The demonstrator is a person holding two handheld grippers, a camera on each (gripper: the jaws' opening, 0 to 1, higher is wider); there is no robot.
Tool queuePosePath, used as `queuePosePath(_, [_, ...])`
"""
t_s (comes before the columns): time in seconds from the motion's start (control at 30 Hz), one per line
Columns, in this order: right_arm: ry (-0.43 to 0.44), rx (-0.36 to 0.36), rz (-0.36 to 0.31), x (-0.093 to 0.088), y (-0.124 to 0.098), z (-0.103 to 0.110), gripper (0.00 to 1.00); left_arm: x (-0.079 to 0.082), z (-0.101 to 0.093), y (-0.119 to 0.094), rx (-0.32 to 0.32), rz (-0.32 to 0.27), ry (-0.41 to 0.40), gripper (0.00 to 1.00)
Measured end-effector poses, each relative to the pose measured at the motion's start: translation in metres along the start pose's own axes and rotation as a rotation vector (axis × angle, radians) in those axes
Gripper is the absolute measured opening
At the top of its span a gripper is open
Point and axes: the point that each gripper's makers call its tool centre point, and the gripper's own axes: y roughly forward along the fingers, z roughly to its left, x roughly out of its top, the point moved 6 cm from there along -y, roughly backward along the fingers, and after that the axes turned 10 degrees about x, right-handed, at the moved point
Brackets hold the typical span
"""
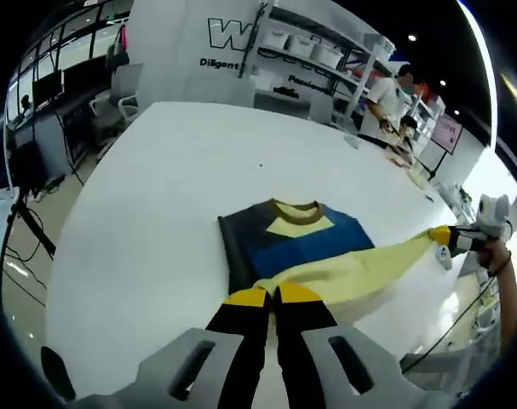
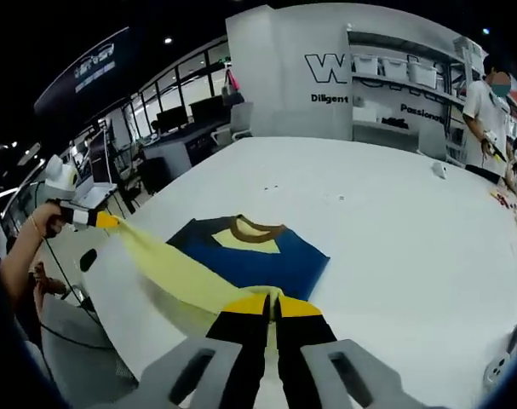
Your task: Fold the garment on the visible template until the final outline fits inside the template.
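Note:
A folded sweater (image 1: pixel 301 239) with navy, blue and pale yellow blocks and a brown collar lies on the white table (image 1: pixel 190 170). A pale yellow part (image 1: pixel 360 268) of it is stretched taut between both grippers, lifted off the table near the front edge. My left gripper (image 1: pixel 272 296) is shut on one end. My right gripper (image 1: pixel 450 237), held by a hand at the right, is shut on the other end. In the right gripper view the sweater (image 2: pixel 258 256) lies ahead, my right gripper (image 2: pixel 273 304) pinches the yellow fabric (image 2: pixel 169 264), and the left gripper (image 2: pixel 100 220) holds it at far left.
A person (image 1: pixel 390 98) stands by white shelves (image 1: pixel 318 51) beyond the table's far right corner. Office chairs (image 1: pixel 113 102) and desks stand off the left side. Small items (image 2: pixel 439 169) lie on the far table (image 2: pixel 394 230). Cables and a stand (image 1: pixel 28 221) are on the floor.

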Motion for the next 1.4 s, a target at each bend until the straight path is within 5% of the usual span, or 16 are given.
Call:
queuePosePath(0.17, [0.04, 0.002, -0.038, 0.018, 0.01, -0.011, 0.0, 0.02, 0.001, 0.014, 0.031, -0.065, 0.021, 0.06])
queuePosePath(0.77, [0.164, -0.042, -0.087, 0.042, 0.049, -0.041, 0.0, 0.05, 0.005, 0.066, 0.097, -0.069, -0.003, 0.06])
queuePosePath(1.4, [0.215, -0.105, 0.019, 0.034, 0.105, -0.082, 0.0, 0.059, 0.012, 0.139, 0.137, 0.012, -0.021, 0.06])
